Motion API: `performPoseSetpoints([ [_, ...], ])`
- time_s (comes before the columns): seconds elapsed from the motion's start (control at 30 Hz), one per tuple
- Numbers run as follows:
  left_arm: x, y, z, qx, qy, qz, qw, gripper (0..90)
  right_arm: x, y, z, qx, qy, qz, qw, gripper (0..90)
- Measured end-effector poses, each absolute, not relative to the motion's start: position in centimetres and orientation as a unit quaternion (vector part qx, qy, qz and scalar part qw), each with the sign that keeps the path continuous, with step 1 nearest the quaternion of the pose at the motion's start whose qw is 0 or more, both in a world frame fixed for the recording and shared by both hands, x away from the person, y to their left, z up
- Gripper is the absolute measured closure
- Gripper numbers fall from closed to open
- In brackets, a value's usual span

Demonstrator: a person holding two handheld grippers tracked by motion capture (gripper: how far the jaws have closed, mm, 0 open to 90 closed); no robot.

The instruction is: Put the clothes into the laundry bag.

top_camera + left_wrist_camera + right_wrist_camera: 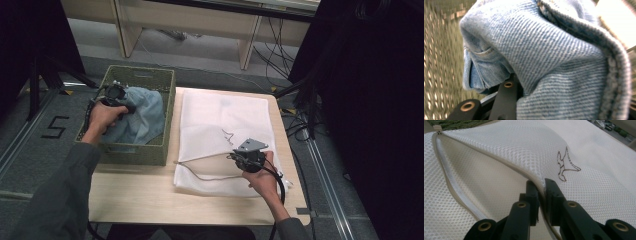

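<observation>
Denim garment (pixel 142 117) sits bunched in the green woven basket (pixel 167 107) at the surface's (pixel 135 192) left edge; not lifted clear yet. Left gripper (pixel 114 95) is down in the basket w/ denim (pixel 564 62) draped over its fingers, apparently clamped on a fold, though the grip itself is covered by cloth. White mesh laundry bag (pixel 220 120) lies flat mid-surface, zipper (pixel 446 180) undone. Right gripper (pixel 541 195) has its fingers narrow, pinching the bag's upper zip edge (pixel 506 163) & raising it so the mouth gapes. Judged: bag open = done; denim still to carry over, stuff in, zip up.
</observation>
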State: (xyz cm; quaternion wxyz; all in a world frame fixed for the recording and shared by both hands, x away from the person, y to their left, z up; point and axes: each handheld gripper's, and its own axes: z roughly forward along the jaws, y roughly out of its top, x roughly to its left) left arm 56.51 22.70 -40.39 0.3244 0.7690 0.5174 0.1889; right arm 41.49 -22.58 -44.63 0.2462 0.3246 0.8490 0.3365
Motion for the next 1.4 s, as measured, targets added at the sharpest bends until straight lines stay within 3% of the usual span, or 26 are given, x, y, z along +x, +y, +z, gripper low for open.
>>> performPoseSetpoints([
  [0.23, 55.7, 21.9, -36.1, 0.773, 0.486, 0.214, 0.347, 68.7, 41.5, -22.7, -44.6, 0.322, 0.85, 0.336, 0.247, 82.5],
  [0.83, 51.9, 23.0, -29.6, 0.803, 0.43, 0.195, 0.364, 68.3, 41.5, -22.7, -44.6, 0.32, 0.85, 0.336, 0.25, 82.6],
  [1.4, 42.6, 22.6, -24.7, 0.821, 0.332, 0.176, 0.43, 68.5, 41.5, -22.8, -44.5, 0.319, 0.85, 0.336, 0.251, 84.7],
])
